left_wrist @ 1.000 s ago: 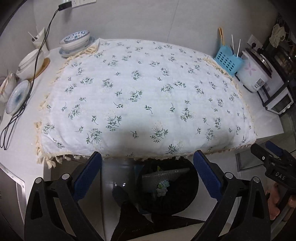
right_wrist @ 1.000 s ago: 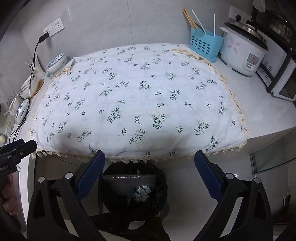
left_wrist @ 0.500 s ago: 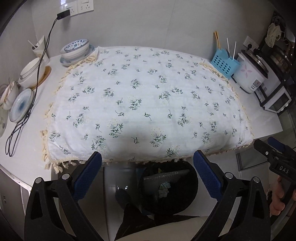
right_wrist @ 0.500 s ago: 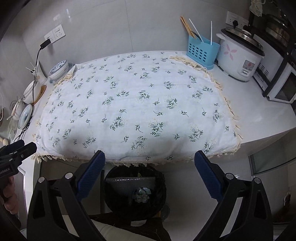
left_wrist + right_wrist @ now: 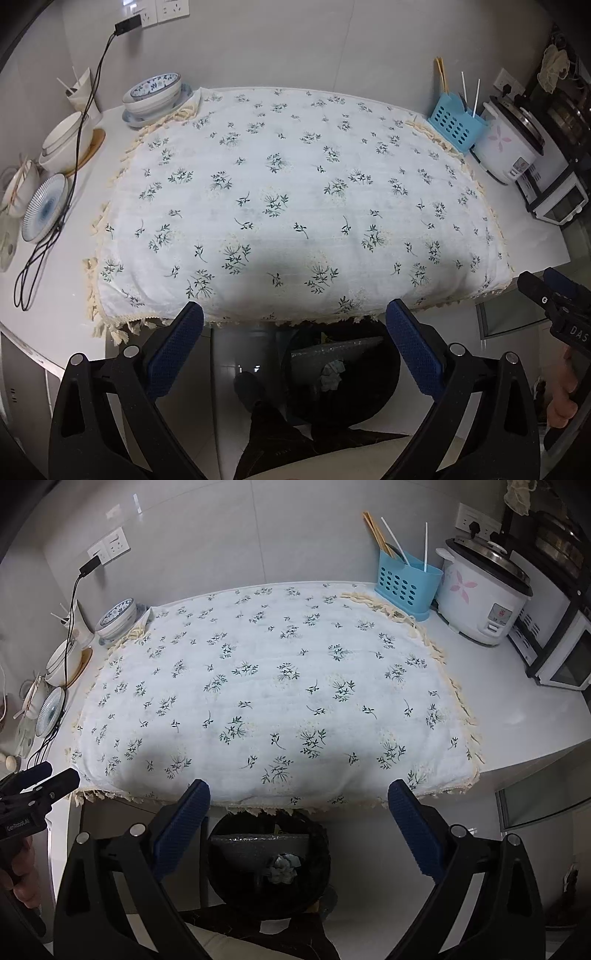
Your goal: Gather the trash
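- White surface (image 5: pixel 55 295) carries a floral cloth (image 5: pixel 295 206).
- Black bin (image 5: pixel 269 864) stands below the cloth's near edge, crumpled trash (image 5: pixel 282 867) inside.
- Left gripper (image 5: pixel 295 347) and right gripper (image 5: pixel 299 823): jaws apart, empty, above the bin.

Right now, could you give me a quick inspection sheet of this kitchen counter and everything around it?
Surface: white counter under a floral tablecloth; no trash seen on it.
Job's things: black trash bin on the floor in front of the counter, holding crumpled paper.
Clutter: bowls, blue utensil basket, rice cooker.
Grippers: left gripper and right gripper, jaws wide, empty.
Cables: black cord from a wall socket.
Surroundings: grey tiled wall.
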The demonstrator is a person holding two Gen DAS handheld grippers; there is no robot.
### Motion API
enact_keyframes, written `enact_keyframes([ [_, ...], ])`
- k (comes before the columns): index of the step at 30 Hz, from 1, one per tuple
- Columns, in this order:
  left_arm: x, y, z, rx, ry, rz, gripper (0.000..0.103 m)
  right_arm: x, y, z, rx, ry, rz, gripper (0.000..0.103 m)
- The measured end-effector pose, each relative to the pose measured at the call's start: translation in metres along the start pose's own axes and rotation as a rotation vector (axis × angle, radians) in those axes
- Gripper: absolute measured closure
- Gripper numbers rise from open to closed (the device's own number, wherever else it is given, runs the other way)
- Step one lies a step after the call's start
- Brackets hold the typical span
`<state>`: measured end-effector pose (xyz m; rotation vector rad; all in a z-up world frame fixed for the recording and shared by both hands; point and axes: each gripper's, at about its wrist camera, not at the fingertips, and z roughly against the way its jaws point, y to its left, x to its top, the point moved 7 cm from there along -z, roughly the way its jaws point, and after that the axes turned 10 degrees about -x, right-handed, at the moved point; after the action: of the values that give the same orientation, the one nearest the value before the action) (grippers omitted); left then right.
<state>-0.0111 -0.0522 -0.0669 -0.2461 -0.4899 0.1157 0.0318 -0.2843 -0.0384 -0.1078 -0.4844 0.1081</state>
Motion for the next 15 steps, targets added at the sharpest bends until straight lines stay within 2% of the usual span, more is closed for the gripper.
enact_keyframes([
  [15, 0.0024, 0.0009, -0.0001, 0.026, 0.003, -0.004, 0.006, 0.0038, 0.0009, -0.0017, 0.0, 0.009, 0.003, 0.01],
])
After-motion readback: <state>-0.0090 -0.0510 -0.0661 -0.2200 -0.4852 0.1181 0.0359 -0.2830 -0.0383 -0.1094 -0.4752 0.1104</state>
